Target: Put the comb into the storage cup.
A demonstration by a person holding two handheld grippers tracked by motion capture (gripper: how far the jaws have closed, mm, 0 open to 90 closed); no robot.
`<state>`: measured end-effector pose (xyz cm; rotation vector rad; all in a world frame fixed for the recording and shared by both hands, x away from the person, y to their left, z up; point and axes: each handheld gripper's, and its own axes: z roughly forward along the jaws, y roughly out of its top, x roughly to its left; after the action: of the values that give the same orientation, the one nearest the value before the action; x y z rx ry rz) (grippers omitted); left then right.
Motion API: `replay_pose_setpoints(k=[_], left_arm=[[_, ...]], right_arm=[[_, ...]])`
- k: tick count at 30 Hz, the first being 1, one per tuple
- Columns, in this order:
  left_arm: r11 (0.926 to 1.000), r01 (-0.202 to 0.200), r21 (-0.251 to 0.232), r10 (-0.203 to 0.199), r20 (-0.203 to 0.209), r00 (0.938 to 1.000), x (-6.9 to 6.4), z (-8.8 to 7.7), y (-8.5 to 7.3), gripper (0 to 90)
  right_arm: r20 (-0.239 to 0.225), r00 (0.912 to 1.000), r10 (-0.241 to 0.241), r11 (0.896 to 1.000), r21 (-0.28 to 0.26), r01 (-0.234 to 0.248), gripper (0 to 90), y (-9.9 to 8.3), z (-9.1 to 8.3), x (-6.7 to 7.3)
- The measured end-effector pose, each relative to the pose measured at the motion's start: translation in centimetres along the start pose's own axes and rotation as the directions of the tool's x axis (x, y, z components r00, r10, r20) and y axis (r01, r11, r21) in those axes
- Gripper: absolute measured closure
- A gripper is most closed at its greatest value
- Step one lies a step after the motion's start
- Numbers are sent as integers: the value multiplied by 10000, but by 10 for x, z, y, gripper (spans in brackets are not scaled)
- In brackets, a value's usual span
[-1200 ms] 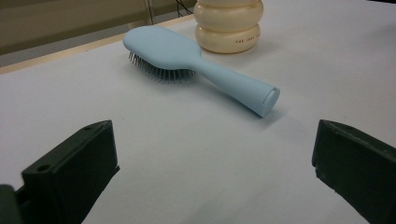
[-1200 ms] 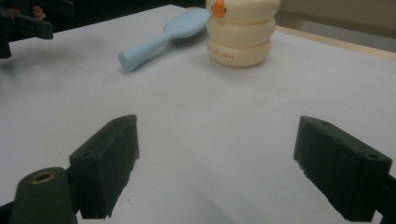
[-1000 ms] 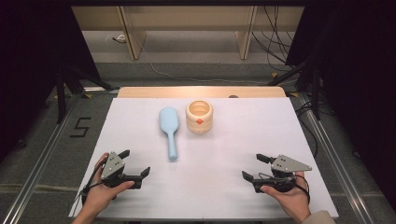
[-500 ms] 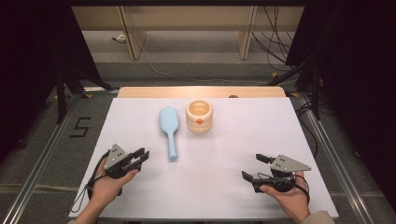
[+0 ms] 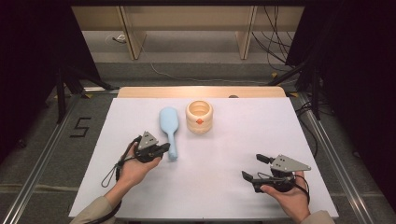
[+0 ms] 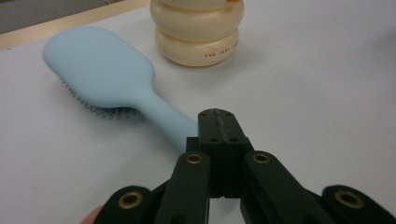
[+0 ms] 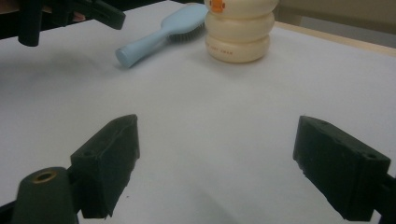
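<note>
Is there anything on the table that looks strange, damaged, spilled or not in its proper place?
Nothing stands out. The light blue hairbrush lies flat, bristles down, on the white table, and the cream container stands upright beside it, apart from it. No spill or damage shows. The left gripper, shut on nothing, is near the brush handle.

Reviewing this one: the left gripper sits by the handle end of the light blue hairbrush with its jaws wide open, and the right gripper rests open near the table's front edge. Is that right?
Not quite. The left gripper is shut with nothing between its jaws, as the left gripper view shows. It does sit by the handle end of the light blue hairbrush, and the right gripper does rest open near the table's front edge.
</note>
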<state>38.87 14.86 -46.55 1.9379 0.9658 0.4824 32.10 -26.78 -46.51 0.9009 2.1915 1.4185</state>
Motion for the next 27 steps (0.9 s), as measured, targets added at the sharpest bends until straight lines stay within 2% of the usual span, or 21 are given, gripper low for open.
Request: replay_pose_setpoints(k=[1, 3, 4, 5, 7, 10, 11, 16, 18, 22, 25, 27], left_arm=[[9997, 1, 258, -3, 81, 10000, -3, 11, 4, 896], [9994, -55, 351, 55, 10, 10000, -4, 16, 6, 896], [9980, -90, 628, 87, 54, 9999, -7, 26, 9, 896], [9980, -90, 628, 87, 54, 9999, -7, 26, 9, 896], [9947, -133, 1021, 136, -25, 9999, -10, 39, 12, 896], [9924, -78, 1225, 88, -75, 9999, -11, 47, 15, 896], [9881, -102, 1535, 130, -169, 9998, -12, 53, 17, 896], [9754, -134, 2200, 219, -364, 9991, -18, 64, 22, 896], [9735, -111, 2283, 209, -405, 9990, -19, 65, 22, 896], [9631, -88, 2691, 223, -470, 9986, -20, 70, 22, 897], [9598, -100, 2806, 286, -621, 9977, -19, 72, 20, 896], [9604, 1, 2787, 197, -682, 9975, -17, 73, 20, 897]], right_arm=[[-20, 10000, -11, 10000, 13, 11, 157, 0, 0, 0], [-39, 10000, -42, 10000, 27, 42, 157, 0, 0, 0], [-45, 10000, -42, 10000, 29, 42, 157, 0, 0, 0], [-45, 10000, -42, 10000, 29, 42, 157, 0, 0, 0], [-45, 10000, -25, 10000, 17, 25, 157, 0, 0, 0], [-51, 10000, -35, 10000, 49, 36, 157, 0, 0, 0], [-55, 10000, -33, 10000, 51, 33, 156, 0, 0, 0], [-32, 10000, -3, 10000, 82, 3, 157, -1, 0, 0], [-38, 10000, -23, 10000, 97, 23, 157, -1, 0, 0], [-56, 10000, -39, 9999, 117, 40, 157, -1, 0, 0], [-19, 10000, -50, 9999, 111, 51, 157, -1, 0, 0], [-4, 10000, -34, 10000, 80, 34, 157, -1, 0, 0]])
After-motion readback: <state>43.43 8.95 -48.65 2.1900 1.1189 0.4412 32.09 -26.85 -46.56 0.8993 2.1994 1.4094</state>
